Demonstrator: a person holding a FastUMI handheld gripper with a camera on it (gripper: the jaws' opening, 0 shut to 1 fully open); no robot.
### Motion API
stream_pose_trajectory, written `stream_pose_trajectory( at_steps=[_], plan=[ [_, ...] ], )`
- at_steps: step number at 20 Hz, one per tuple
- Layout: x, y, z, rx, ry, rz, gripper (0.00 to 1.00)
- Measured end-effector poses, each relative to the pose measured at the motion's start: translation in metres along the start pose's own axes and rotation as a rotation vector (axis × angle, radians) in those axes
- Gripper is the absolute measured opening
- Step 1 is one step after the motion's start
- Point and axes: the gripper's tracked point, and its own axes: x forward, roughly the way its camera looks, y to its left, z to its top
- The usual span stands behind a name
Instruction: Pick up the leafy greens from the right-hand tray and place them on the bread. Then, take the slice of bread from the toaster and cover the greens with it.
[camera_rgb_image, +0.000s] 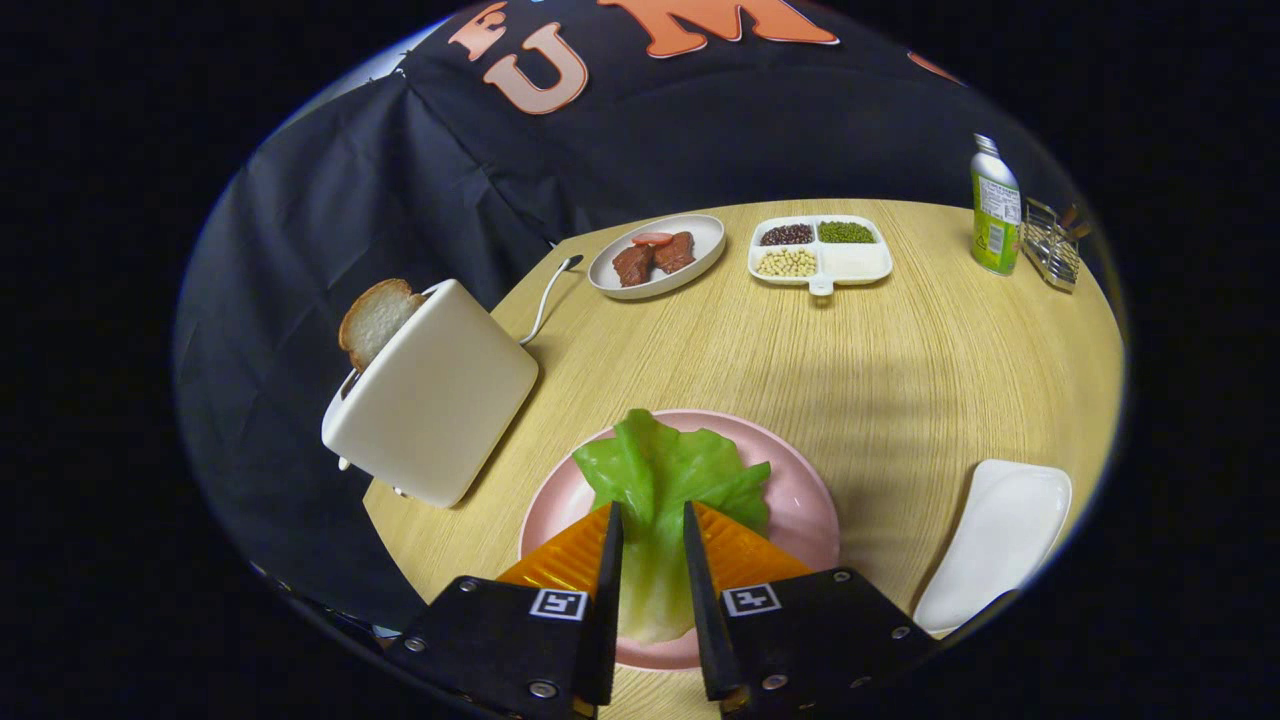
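While the gripper (650, 530) fingers pinch the leafy greens (668, 470) above the pink plate (810, 510), bread (375, 318) waits in the toaster (435, 395) beside that plate, ready for covering.

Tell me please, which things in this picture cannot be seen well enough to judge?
- Bread under the leafy greens on the pink plate: covered by the leaf, gripper view.
- Whether the gripper fingers press the greens or stand just apart: unclear.
- Bread slice: lower part hidden inside the toaster.
- Wire rack beside the green bottle: too small to tell contents.
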Motion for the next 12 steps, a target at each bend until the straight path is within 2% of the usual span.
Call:
stream_pose_trajectory(
  at_steps=[3, 6, 8, 12],
  plan=[
    [-0.004, 0.004, 0.007, 0.005, -0.01, -0.008, 0.42],
    [-0.01, 0.012, 0.026, 0.023, -0.031, -0.015, 0.63],
    [-0.018, 0.021, 0.042, -0.002, -0.052, -0.023, 0.73],
    [-0.028, 0.06, 0.059, 0.009, -0.052, 0.04, 0.82]
  ],
)
